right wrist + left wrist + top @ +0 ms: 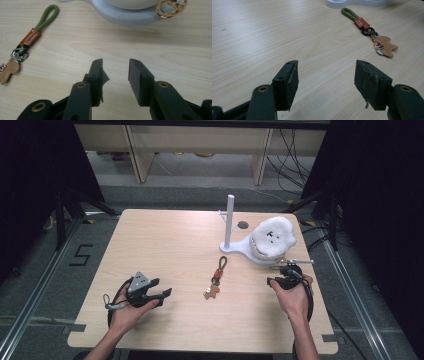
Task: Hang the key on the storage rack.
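We find the keychain (216,279) flat on the counter (165,250) between both claws: left claw (325,75) wide open, right claw (115,72) part open, both empty.

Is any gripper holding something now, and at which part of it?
Nothing is held. The left gripper and the right gripper both have open jaws with bare table between them; the keychain lies untouched.

table (165,240): matt wood grain | keychain (30,40): cord loop, leather tab, metal rings
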`<state>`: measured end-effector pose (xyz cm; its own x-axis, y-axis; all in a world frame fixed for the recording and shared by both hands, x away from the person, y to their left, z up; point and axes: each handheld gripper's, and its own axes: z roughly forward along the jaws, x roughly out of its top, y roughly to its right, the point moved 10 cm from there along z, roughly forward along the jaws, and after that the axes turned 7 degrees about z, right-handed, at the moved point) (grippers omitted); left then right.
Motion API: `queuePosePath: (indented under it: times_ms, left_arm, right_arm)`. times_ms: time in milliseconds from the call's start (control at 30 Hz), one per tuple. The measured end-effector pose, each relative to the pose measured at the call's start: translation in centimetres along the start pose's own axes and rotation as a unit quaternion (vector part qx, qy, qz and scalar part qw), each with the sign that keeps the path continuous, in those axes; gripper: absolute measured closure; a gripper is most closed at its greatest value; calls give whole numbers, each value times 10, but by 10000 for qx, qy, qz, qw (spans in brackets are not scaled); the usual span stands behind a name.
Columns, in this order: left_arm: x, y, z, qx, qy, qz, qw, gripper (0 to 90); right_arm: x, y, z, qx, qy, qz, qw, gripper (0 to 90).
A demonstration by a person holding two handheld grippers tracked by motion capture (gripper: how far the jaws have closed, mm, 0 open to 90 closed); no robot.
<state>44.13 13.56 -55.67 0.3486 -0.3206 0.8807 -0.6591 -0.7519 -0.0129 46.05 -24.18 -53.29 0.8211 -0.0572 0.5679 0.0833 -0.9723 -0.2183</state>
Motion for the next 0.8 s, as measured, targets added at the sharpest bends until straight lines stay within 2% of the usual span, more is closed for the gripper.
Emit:
queuePosePath:
  times_ms: [33, 267, 300, 367, 433, 533, 633, 700, 767, 800]
  left_arm:
    - [1, 0, 0, -7, 6, 6, 10000, 352]
    - [2, 3, 0, -27, 14, 31, 10000, 353]
    - [3, 3, 0, -31, 17, 23, 10000, 353]
    - [6, 6, 1, -96, 28, 40, 9999, 352]
    - [10, 9, 4, -136, 7, 77, 9999, 354]
    - [23, 15, 13, -338, -40, 60, 9994, 356]
    - [38, 19, 24, -452, -125, 147, 9988, 366]
    - [46, 23, 32, -536, -347, 252, 9976, 370]
    - [54, 29, 45, -698, -691, 412, 9943, 375]
    - [56, 31, 50, -706, -797, 417, 9934, 375]
  right_arm:
    - [0, -3, 0, 58, -21, -8, 10000, 643]
    - [1, -14, 2, 61, -52, 24, 10000, 596]
    - [2, -14, 2, 49, -53, -27, 10000, 592]
    - [2, -15, 2, 67, -47, 1, 10000, 588]
    - [2, -13, 3, -49, -38, -10, 10000, 585]
    - [0, -15, 3, 25, -42, -16, 10000, 580]
    - [-4, -17, 3, 44, -55, -10, 10000, 576]
    - [-7, -17, 4, 48, -61, -11, 10000, 574]
    - [-8, -17, 4, 38, -70, 20, 10000, 573]
    - [-10, -14, 5, -42, -86, -8, 10000, 572]
